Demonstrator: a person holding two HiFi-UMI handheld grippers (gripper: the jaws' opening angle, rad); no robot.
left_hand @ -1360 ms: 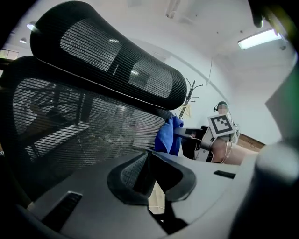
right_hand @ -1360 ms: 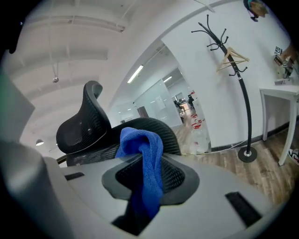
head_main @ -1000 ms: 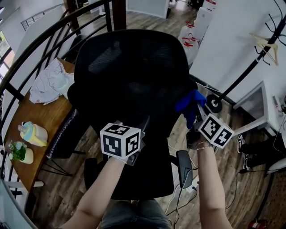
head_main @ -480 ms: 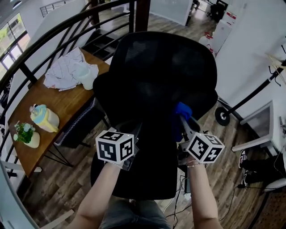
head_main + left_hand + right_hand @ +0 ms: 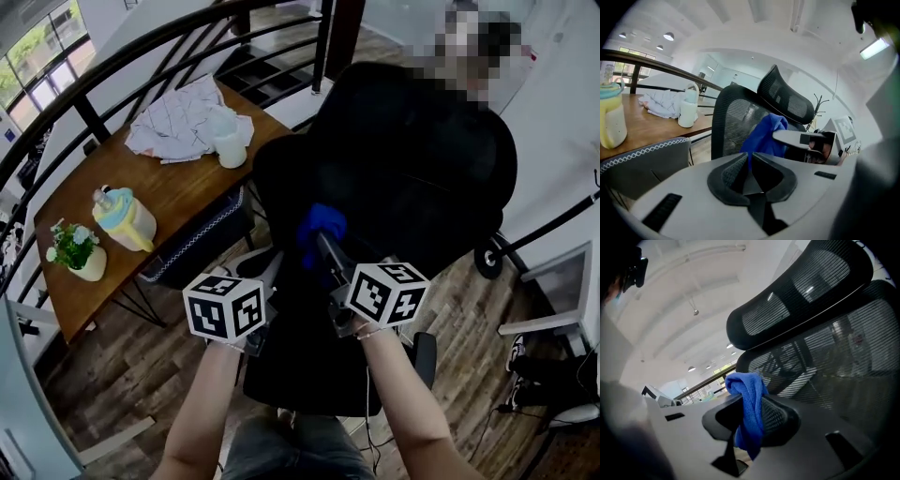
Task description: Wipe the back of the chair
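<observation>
Chair back (image 5: 412,159) stands upright just beyond both grippers, a bit right. The right gripper (image 5: 749,423) is nearer, pinching the blue cloth (image 5: 321,223) by its left edge. The left gripper (image 5: 749,169) is pressed together, empty.

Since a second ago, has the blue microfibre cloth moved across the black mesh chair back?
Yes, leftward: the right gripper took the blue cloth from the chair back's right edge to its left part.

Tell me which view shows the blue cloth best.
The right gripper view: the blue cloth fills the centre, clamped between the jaws. The head view shows a small bunch; the left gripper view shows its side.
</observation>
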